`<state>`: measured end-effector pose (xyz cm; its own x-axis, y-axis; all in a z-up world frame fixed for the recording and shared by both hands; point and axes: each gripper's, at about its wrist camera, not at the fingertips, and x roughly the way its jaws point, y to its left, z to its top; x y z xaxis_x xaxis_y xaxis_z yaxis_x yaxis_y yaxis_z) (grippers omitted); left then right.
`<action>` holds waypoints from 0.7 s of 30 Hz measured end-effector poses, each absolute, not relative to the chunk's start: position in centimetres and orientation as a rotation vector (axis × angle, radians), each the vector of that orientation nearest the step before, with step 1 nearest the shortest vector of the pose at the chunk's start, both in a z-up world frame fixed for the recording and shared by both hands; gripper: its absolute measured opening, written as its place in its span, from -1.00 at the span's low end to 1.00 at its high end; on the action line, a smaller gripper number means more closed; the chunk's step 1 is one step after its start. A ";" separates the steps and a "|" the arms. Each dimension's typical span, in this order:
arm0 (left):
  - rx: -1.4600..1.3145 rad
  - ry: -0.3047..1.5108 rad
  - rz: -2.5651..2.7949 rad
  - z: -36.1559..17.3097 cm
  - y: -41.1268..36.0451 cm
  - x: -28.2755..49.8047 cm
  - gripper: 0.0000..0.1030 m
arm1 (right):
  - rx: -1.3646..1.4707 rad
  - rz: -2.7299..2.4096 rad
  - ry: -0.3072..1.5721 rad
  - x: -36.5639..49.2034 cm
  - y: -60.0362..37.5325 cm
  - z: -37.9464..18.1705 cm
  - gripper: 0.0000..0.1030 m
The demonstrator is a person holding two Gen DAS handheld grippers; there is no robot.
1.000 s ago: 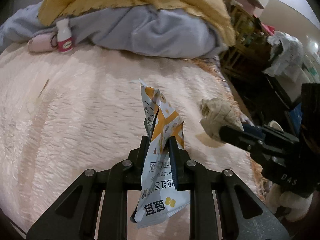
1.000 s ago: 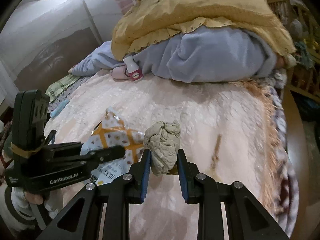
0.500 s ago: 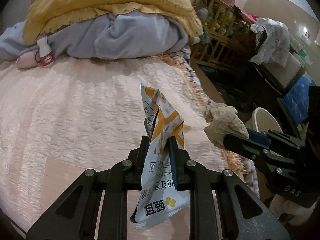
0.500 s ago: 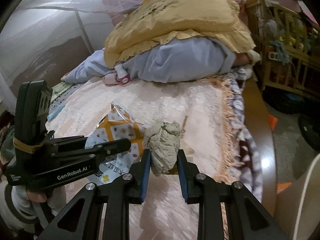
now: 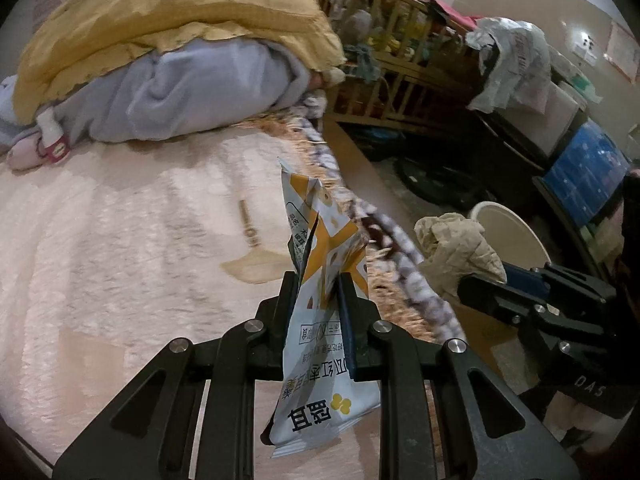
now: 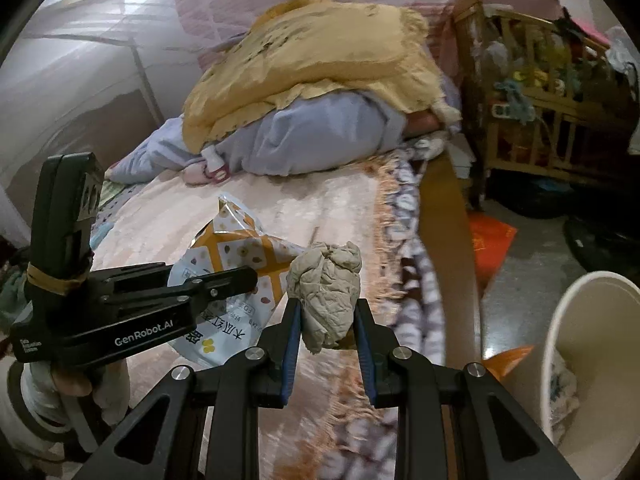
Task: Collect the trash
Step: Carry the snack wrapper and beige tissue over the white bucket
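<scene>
Two tools: both loaded.
Left tool (image 5: 318, 280): clenched on snack bag (image 5: 324, 344).
Right tool (image 6: 326, 308): clenched on paper wad (image 6: 326, 300).
Bin (image 6: 596, 360): on floor, right of bed (image 6: 320, 200).

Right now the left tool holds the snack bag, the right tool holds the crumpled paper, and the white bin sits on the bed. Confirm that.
Wrong on the bin. The left tool holds the snack bag and the right tool holds the crumpled paper, but the right wrist view shows the white bin on the floor beside the bed.

Home bedroom — bed (image 5: 120, 240), piled quilts (image 6: 320, 48), wooden crib (image 6: 532, 92) alongside.
</scene>
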<state>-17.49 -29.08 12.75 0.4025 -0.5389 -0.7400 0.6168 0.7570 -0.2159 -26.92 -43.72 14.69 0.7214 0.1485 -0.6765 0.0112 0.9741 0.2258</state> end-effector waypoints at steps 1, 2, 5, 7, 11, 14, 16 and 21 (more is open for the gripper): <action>0.101 0.895 -0.740 12.8 -29.5 -17.7 -0.67 | 0.223 0.066 0.761 -27.2 -44.2 14.8 -0.51; 0.105 0.894 -0.748 12.9 -30.1 -17.8 -0.67 | 0.228 0.053 0.758 -27.7 -44.8 14.9 -0.52; 0.120 0.888 -0.775 13.1 -31.7 -18.5 -0.67 | 0.238 0.026 0.754 -28.5 -46.3 15.0 -0.51; 0.133 0.886 -0.794 13.3 -33.0 -19.0 -0.67 | 0.245 0.009 0.753 -29.1 -47.2 15.1 -0.51; 0.156 0.881 -0.825 13.4 -35.0 -19.9 -0.67 | 0.260 -0.026 0.746 -30.3 -49.1 15.2 -0.51; 0.173 0.879 -0.847 13.5 -36.6 -20.5 -0.67 | 0.270 -0.052 0.745 -31.1 -50.3 15.2 -0.51; 0.184 0.879 -0.865 13.6 -37.8 -20.9 -0.67 | 0.275 -0.070 0.745 -31.5 -51.1 15.2 -0.51; 0.198 0.888 -0.904 13.3 -40.5 -21.7 -0.67 | 0.294 -0.124 0.744 -33.0 -53.7 15.0 -0.51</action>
<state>-21.68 -40.46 13.32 0.3013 -0.5991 -0.7418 0.7522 0.6274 -0.2012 -32.99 -53.67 15.00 0.7305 -0.0071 -0.6828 0.2139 0.9520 0.2189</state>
